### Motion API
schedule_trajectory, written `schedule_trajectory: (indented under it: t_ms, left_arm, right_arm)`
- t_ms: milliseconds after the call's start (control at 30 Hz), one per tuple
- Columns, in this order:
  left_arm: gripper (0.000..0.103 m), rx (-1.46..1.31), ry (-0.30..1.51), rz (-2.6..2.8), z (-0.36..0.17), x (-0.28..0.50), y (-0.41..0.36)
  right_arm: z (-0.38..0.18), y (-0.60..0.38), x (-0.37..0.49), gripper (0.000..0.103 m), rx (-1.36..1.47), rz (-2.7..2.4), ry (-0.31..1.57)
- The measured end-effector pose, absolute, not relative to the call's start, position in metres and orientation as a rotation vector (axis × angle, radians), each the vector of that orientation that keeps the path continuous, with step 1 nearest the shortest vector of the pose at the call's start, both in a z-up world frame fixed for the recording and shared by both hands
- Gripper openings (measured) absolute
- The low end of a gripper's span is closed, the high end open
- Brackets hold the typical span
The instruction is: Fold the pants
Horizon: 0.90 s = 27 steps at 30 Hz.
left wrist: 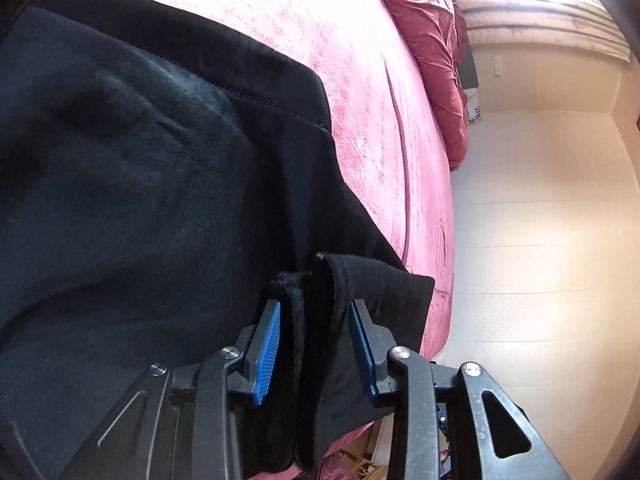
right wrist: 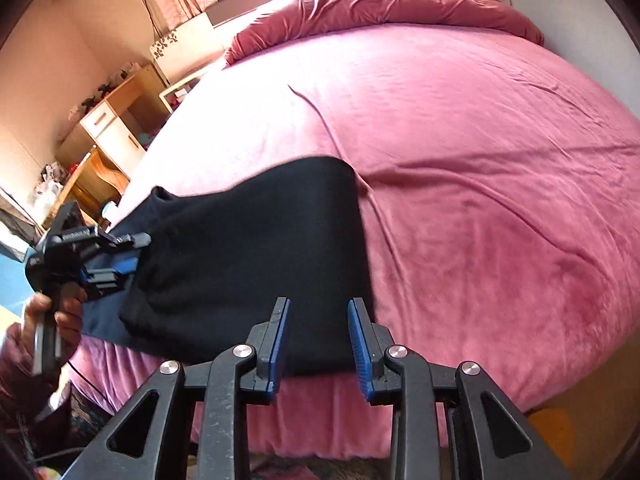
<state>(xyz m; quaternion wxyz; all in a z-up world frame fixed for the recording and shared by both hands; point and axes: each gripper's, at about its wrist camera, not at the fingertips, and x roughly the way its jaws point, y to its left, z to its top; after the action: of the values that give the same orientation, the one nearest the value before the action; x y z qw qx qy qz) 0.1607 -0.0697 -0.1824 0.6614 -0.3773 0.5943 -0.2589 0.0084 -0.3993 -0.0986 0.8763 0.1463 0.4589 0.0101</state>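
Note:
Black pants [right wrist: 248, 240] lie folded on the pink bed [right wrist: 480, 160] near its front edge. In the left wrist view the pants [left wrist: 140, 160] fill the left half, and a bunched fold of their edge [left wrist: 316, 320] stands between the blue pads of my left gripper [left wrist: 314, 308]; the jaws stand apart around it without pinching. The left gripper also shows in the right wrist view [right wrist: 132, 256] at the pants' left end, held by a hand [right wrist: 44, 320]. My right gripper [right wrist: 318, 304] is open and empty, just above the pants' near edge.
A crumpled red duvet [right wrist: 400, 0] lies at the head of the bed. A wooden desk and white drawers [right wrist: 112, 128] stand to the left of the bed. Pale floor [left wrist: 540, 240] runs beside the bed's edge.

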Motion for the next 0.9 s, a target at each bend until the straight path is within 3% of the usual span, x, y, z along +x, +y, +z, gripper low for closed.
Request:
schedule_trajectory:
  t_ms: [100, 167, 267, 400, 567, 900]
  left_arm:
    - [0.030, -0.825, 1.311, -0.590, -0.177, 0.165, -0.071]
    - [0.015, -0.747, 1.254, -0.614, -0.165, 0.164, -0.080]
    - [0.011, -0.594, 1.148, -0.634, -0.136, 0.159, -0.087]
    - [0.011, -0.386, 1.046, -0.625, -0.116, 0.146, -0.097]
    - [0.010, -0.135, 1.073, -0.501, -0.130, 0.142, -0.115]
    - [0.026, -0.310, 1.137, -0.437, -0.130, 0.126, -0.054]
  right_arm:
    - [-0.097, -0.389, 0.032, 0.030, 0.318, 0.060, 0.951]
    - [-0.100, -0.384, 0.045, 0.030, 0.314, 0.055, 0.958]
    - [-0.107, -0.381, 0.064, 0.030, 0.330, 0.048, 0.966]
    - [-0.113, -0.378, 0.080, 0.030, 0.340, 0.045, 0.969]
    - [-0.140, -0.376, 0.095, 0.030, 0.361, 0.010, 1.037]
    - [-0.131, -0.361, 0.088, 0.033, 0.293, -0.005, 1.024]
